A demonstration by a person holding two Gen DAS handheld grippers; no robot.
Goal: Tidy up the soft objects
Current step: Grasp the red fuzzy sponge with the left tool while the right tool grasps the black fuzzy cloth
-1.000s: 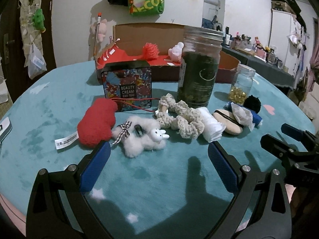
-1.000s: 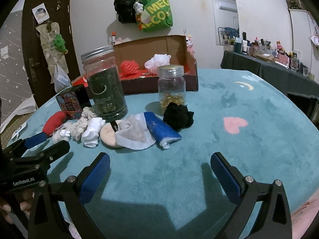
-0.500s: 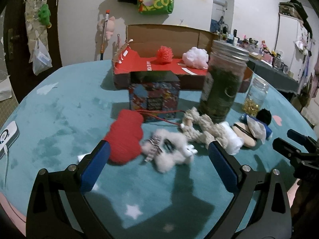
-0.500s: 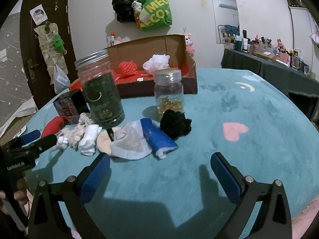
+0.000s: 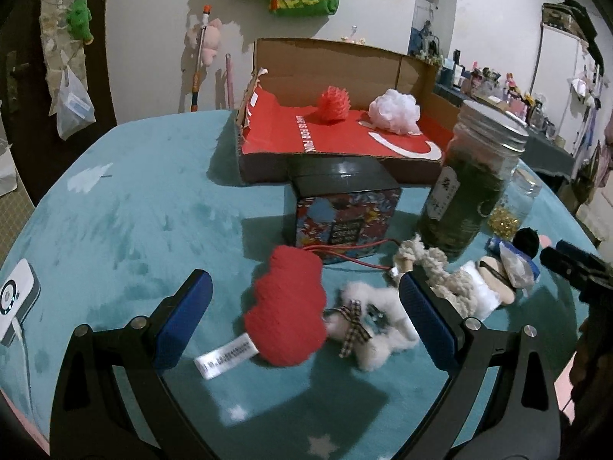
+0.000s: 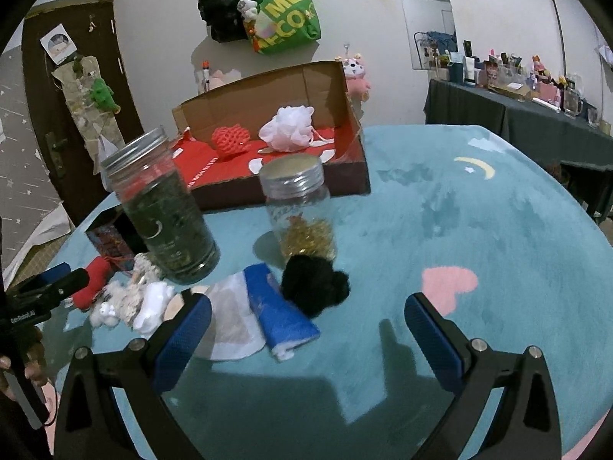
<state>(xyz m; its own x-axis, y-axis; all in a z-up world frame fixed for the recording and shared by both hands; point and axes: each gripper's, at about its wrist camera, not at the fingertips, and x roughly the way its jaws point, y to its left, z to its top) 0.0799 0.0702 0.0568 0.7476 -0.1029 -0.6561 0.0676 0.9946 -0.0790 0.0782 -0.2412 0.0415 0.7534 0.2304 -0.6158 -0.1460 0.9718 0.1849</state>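
Note:
A red plush piece [image 5: 287, 306] with a white tag lies between the pads of my open left gripper [image 5: 306, 310]. Beside it lie a white fluffy toy with a checked bow [image 5: 367, 326] and a cream knitted rope [image 5: 433, 264]. My open right gripper [image 6: 306, 333] hovers over a blue cloth [image 6: 279, 306], a white cloth [image 6: 230, 318] and a black pom-pom [image 6: 314, 287]. A cardboard box with a red floor [image 5: 337, 142] at the back holds a red mesh ball [image 5: 335, 102] and a white puff [image 5: 394, 111].
A tall jar of green leaves [image 5: 471, 180], a small jar with gold bits [image 6: 302, 207] and a patterned tin [image 5: 345, 211] stand behind the soft things. A white device [image 5: 15, 299] lies at the table's left edge. The table is teal plush.
My left gripper has moved left and forward, so the red plush piece now lies between its pads. My right gripper has moved closer to the cloths and the black pom-pom.

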